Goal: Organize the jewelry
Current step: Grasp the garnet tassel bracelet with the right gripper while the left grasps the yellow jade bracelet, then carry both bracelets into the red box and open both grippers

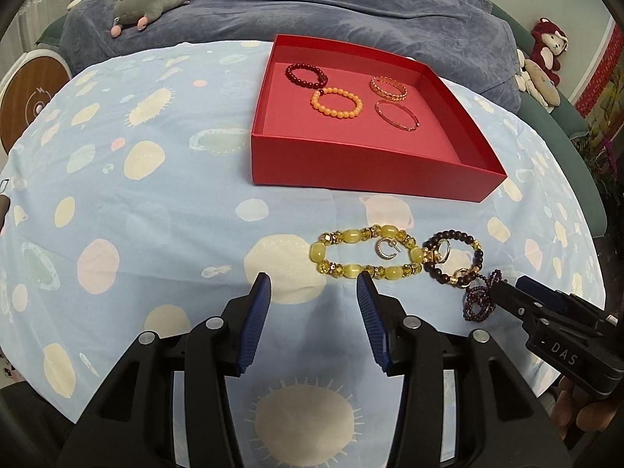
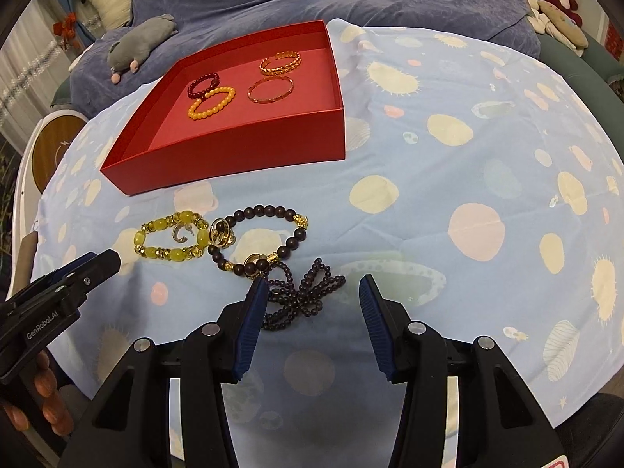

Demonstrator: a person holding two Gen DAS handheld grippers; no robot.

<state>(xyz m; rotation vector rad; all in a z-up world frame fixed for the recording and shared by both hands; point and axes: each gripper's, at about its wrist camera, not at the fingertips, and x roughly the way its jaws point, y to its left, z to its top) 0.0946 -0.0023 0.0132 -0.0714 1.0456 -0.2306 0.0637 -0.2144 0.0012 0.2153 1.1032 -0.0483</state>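
Both tongs hover low over the worktop (image 2: 448,163) with their blue pads spread apart, gripping nothing. The right tongs (image 2: 314,292) point at a tangle of small purple beads (image 2: 308,296) that lies between the pads on the planet-print cloth. The left tongs (image 1: 314,286) sit to its left, level, aimed at bare cloth just short of the yellow bead bracelet (image 1: 366,251). A silver C-shaped earring (image 1: 386,249) lies inside that bracelet. Touching it on the right is a dark bead bracelet (image 2: 261,240) with gold charms and a ring (image 2: 220,232) resting on it. Farther off stands the red box (image 1: 351,163), holding a maroon bracelet (image 1: 306,75), an orange bracelet (image 1: 337,103), a gold bangle (image 1: 389,87) and a thin pink bangle (image 1: 396,115).
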